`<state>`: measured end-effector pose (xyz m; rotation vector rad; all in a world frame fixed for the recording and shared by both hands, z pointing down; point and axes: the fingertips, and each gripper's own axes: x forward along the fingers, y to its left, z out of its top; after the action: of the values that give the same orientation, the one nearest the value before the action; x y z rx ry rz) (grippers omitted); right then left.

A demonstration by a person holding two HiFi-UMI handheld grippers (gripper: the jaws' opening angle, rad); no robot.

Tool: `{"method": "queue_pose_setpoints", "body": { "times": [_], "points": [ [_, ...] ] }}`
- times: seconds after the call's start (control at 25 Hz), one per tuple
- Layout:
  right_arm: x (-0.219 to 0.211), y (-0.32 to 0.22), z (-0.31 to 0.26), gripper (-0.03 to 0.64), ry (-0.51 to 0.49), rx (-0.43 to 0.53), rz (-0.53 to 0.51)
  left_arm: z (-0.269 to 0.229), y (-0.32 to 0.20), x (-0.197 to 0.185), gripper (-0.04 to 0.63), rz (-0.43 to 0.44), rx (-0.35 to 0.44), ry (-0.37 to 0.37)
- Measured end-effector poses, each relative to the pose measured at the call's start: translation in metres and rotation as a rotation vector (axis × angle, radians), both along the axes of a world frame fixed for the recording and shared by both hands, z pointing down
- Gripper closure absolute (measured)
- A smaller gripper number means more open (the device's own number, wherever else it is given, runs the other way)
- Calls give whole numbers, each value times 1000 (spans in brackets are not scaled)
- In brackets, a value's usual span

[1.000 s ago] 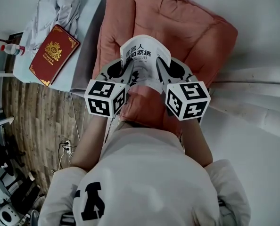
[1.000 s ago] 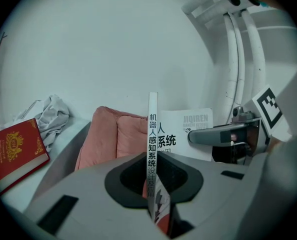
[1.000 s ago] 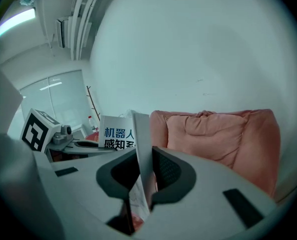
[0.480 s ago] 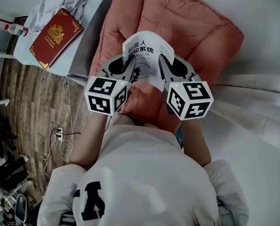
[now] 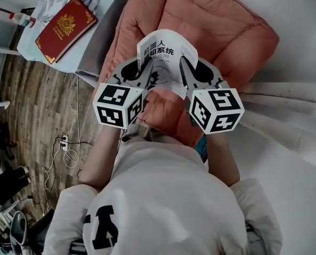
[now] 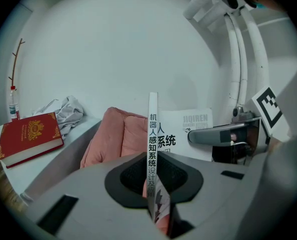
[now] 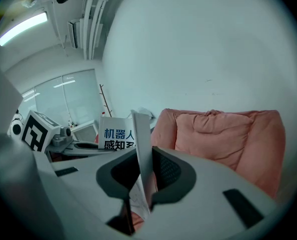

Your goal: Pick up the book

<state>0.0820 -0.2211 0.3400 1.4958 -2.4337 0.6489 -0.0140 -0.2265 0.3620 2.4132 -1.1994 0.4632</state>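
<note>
Soft, even indoor light, heavy fisheye bend.
The head view is bright and sharp in the middle (print on the book [image 5: 163,52] reads cleanly), dimmer over the floor [image 5: 35,116] at left. Both gripper views sit inside a dark round vignette with the closest foreground blurred; a light strip [image 7: 21,26] glares at the right gripper view's top left.

Left tongs [image 5: 143,72] and right tongs [image 5: 184,70] hide part of the book [image 5: 163,49].
</note>
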Motion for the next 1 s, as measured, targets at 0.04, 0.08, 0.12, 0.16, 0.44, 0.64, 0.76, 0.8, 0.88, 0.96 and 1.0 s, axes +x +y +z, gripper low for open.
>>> {"method": "queue_pose_setpoints", "body": {
  "times": [0.04, 0.08, 0.12, 0.16, 0.44, 0.64, 0.76, 0.8, 0.88, 0.96, 1.0],
  "points": [
    [-1, 3, -1, 548, 0, 1, -1, -1, 4, -1, 548, 0, 2, 1],
    [-3, 7, -3, 548, 1, 2, -1, -3, 7, -3, 548, 1, 4, 2],
    [-4, 11, -4, 548, 1, 2, 0, -4, 11, -5, 548, 1, 5, 3],
    [-7, 15, -5, 548, 2, 2, 2, -5, 15, -7, 548, 3, 6, 5],
    [-38, 57, -9, 548, 4, 4, 5, -8, 57, -39, 548, 6, 3, 15],
    [-69, 93, -9, 549, -5, 9, -2, -9, 92, -69, 548, -1, 12, 4],
    [-86, 116, -10, 549, -7, 10, -9, -10, 116, -86, 548, -4, 14, 1],
    [-92, 123, -10, 548, -6, 11, -12, -10, 124, -92, 548, -5, 15, 2],
    [-102, 137, -13, 548, -3, 18, -16, -13, 138, -102, 548, -7, 20, 7],
    [-112, 149, -16, 549, -2, 24, -15, -15, 149, -112, 548, -6, 25, 8],
    [-116, 156, -17, 548, -4, 26, -13, -16, 156, -116, 548, -4, 28, 8]
  ]
}}
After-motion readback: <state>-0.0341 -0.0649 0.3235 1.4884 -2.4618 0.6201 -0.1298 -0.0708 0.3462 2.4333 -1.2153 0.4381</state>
